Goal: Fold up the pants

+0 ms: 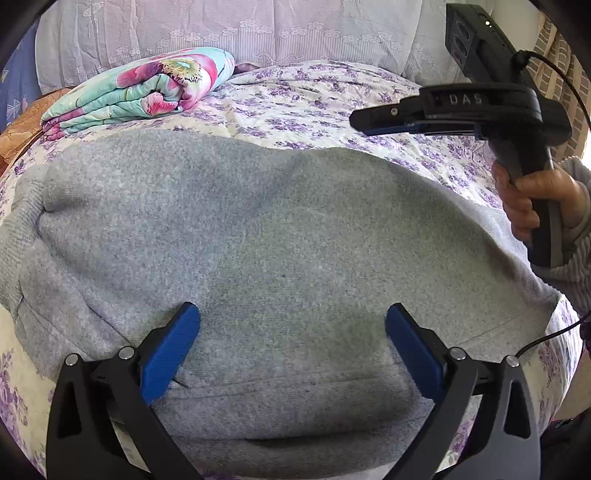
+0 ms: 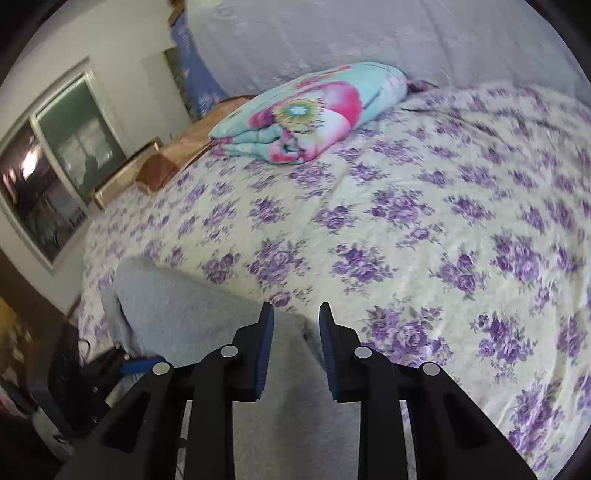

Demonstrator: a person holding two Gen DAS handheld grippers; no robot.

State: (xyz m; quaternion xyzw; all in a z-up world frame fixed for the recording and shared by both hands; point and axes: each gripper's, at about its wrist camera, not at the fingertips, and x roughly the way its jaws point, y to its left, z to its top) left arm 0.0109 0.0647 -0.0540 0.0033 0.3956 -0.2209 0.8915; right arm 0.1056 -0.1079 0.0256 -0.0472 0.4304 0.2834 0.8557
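Note:
Grey pants (image 1: 258, 221) lie spread flat across a bed and fill most of the left wrist view. My left gripper (image 1: 293, 308) hovers low over their near hem, its blue pads (image 1: 173, 347) wide apart with only flat cloth below them. A hand (image 1: 532, 199) holds my right gripper (image 1: 360, 122) in the air past the pants' right end. In the right wrist view that gripper (image 2: 296, 306) shows a narrow gap between its pads, and nothing is in the gap. An end of the pants (image 2: 177, 306) lies below and to its left.
The bed has a cream sheet with purple flowers (image 2: 424, 221). A folded floral quilt (image 1: 147, 88) lies at the far left near the lace-covered headboard (image 1: 258, 26). A wooden frame (image 2: 159, 170) and a window (image 2: 55, 173) are beyond the bed's left edge.

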